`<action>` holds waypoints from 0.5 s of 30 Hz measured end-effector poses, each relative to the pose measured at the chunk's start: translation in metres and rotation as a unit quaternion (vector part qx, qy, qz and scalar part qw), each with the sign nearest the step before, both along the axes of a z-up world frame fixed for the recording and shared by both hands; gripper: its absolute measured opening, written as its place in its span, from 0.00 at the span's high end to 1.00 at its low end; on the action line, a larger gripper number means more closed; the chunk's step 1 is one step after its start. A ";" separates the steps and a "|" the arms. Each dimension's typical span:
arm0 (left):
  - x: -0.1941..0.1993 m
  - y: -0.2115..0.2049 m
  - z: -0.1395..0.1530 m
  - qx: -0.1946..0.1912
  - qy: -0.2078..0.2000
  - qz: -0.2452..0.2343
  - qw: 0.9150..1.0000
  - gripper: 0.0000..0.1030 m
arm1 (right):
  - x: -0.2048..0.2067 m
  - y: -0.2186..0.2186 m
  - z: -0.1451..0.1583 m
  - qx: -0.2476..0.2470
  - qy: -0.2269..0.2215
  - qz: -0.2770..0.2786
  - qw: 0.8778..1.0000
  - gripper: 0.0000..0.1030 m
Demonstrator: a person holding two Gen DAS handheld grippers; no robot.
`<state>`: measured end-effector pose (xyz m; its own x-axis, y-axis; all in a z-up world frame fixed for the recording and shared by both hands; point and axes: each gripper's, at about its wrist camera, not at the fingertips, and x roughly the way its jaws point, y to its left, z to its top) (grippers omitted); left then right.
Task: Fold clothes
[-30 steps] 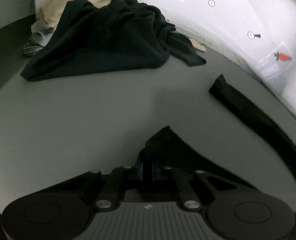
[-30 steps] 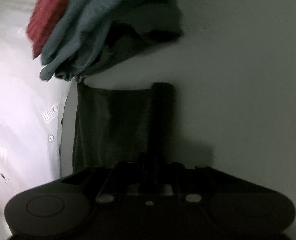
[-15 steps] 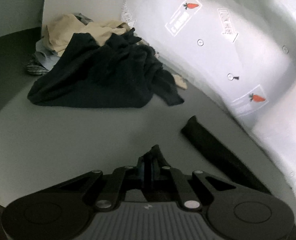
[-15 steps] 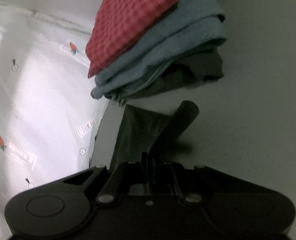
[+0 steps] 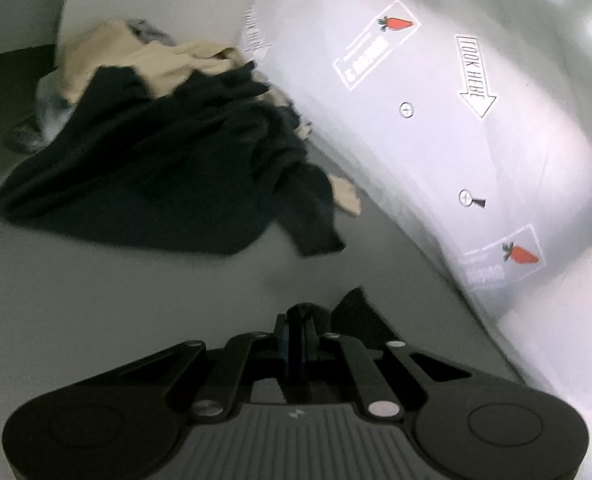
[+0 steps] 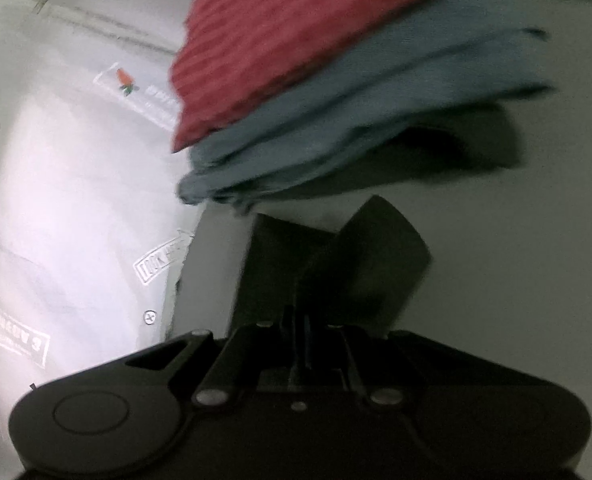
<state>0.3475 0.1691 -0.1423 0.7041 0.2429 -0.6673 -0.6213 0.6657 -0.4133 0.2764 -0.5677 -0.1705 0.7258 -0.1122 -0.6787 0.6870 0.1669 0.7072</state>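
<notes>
The dark garment (image 6: 336, 264) hung pinched in both clenched hand-held grippers, left hand-held gripper (image 5: 296, 320) and right hand-held gripper (image 6: 302, 312); lifting its corners level would likely keep the fold square.

We see our left gripper (image 5: 296, 330) as a matte black body, broad and low, with a round raised disc moulded into each outer lobe. A ribbed grey panel sits at its centre, carrying a tiny pale mark. Four flat black link bars fan forward from silver screw heads toward the narrow jaws, and a strip of blue shows along the inner face of one jaw. Our right gripper (image 6: 300, 322) has the same black shell, discs and link bars (its centre panel looks plain and dark, with one small round stud). Its silver screws match the left's.
</notes>
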 end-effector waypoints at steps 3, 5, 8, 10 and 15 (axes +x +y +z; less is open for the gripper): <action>0.035 0.000 0.001 -0.009 0.003 -0.002 1.000 0.95 | 0.037 -0.003 0.004 -0.013 0.007 0.009 1.000 0.96; 0.059 -0.001 -0.003 -0.015 0.005 -0.001 1.000 0.95 | 0.063 -0.005 0.002 -0.020 0.011 0.018 1.000 0.96; 0.097 -0.003 -0.010 -0.012 0.020 -0.001 1.000 0.95 | 0.104 -0.007 -0.004 -0.036 0.030 0.036 0.998 0.96; 0.123 -0.004 -0.017 -0.013 0.034 -0.002 0.999 0.95 | 0.132 -0.007 -0.011 -0.050 0.049 0.049 0.996 0.96; 0.185 0.001 -0.042 -0.023 0.082 0.017 0.996 0.90 | 0.180 -0.008 -0.027 -0.074 0.075 0.068 0.992 0.88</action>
